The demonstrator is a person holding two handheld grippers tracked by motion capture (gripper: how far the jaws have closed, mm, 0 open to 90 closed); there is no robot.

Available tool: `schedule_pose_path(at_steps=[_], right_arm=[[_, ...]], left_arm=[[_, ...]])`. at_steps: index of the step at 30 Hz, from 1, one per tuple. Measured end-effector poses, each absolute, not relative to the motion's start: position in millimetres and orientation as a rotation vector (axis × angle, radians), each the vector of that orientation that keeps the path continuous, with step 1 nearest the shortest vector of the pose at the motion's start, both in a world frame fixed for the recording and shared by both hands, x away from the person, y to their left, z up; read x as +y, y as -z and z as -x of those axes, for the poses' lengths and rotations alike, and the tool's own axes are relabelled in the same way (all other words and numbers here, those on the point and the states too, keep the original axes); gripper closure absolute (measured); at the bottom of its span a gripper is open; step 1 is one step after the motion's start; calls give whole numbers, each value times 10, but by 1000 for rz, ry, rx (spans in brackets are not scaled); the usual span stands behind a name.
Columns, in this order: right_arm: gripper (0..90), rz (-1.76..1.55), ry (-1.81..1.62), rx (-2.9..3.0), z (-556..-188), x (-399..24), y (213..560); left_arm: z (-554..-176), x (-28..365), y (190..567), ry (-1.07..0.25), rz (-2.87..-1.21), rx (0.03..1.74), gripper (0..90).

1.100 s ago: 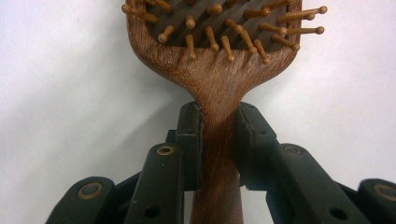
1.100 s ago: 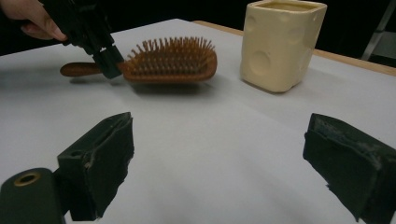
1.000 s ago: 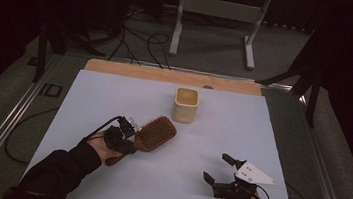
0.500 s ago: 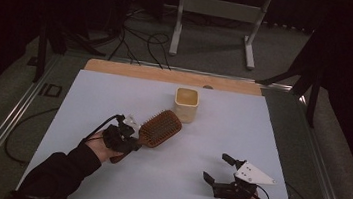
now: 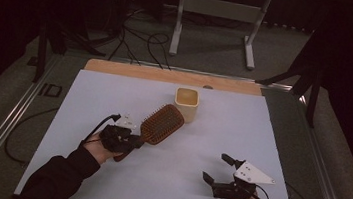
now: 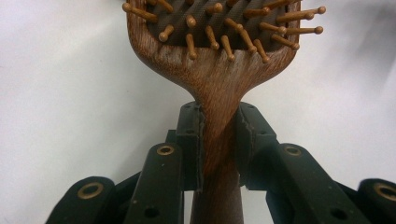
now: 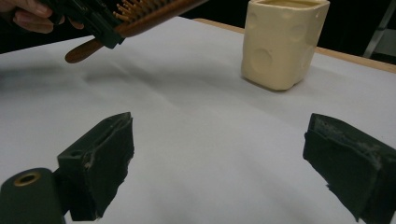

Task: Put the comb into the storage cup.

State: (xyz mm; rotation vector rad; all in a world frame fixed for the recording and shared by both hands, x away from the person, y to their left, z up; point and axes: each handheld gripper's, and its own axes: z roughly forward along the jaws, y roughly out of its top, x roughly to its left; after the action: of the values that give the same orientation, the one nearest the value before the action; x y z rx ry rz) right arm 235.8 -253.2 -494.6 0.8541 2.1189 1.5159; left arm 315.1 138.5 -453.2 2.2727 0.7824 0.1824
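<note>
Left hand-held gripper (image 5: 132, 139): was clamped tight on the neck of the wooden hairbrush (image 5: 161, 124), right where the handle widens into the head. In the left gripper view both pads (image 6: 194, 140) pressed the handle (image 6: 217, 154) from either side, no gap at all.

Hairbrush: was lifted off the counter (image 5: 270, 140), bristles facing up, head pointing toward the far edge and just short of the cup. From the right gripper view you could see it (image 7: 140, 14) hanging in the air with its shadow on the white sheet below, handle end sticking out behind the jaws.

Cup (image 5: 186, 103): cream-coloured, squarish, dimpled sides, stood upright near the middle of the far edge. Brush head was close beside it; couldn't tell if they touched.

Right hand-held gripper (image 5: 217, 170): sat low near the near right corner of the counter, jaws spread wide with nothing between them, just bare white surface. In its own view the cup (image 7: 282, 42) was well ahead of it.

Counter: white cover with a wooden strip (image 5: 167, 75) along the far edge.
</note>
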Motion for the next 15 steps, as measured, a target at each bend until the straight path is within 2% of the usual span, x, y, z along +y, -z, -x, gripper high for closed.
schedule_pose_path(at_steps=[15], right_arm=[[86, -855, -1514, 2123, -2360, -2520, 4950]], left_arm=[[-3101, 1446, 4610, -187, -2171, 737, 742]])
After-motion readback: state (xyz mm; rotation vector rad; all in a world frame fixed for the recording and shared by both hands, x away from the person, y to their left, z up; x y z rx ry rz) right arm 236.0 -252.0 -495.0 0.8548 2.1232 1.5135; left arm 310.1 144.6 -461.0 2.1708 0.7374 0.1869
